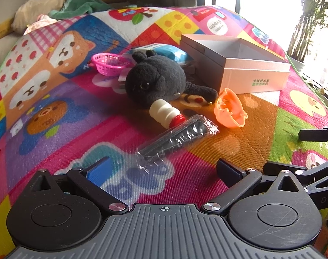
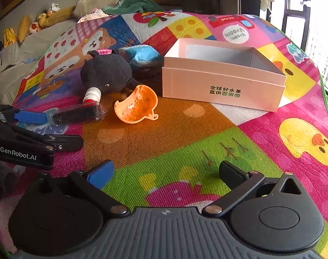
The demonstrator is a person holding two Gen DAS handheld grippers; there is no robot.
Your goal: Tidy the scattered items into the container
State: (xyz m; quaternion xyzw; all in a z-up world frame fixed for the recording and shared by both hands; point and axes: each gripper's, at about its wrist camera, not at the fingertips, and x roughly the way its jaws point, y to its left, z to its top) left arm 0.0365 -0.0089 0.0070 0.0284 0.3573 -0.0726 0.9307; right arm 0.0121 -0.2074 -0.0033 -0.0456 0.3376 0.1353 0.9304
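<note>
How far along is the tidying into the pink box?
Nothing looks done: the pink box appears empty. In hand: nothing; the left gripper is open near the wrapped black item. Left: that, the plush toy, bottle, orange piece, pink basket.

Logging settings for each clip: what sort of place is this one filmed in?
Probably a home living room or play area: a cartoon-printed play mat on the floor, a sofa with cushions and soft toys behind, and a tall window.
</note>
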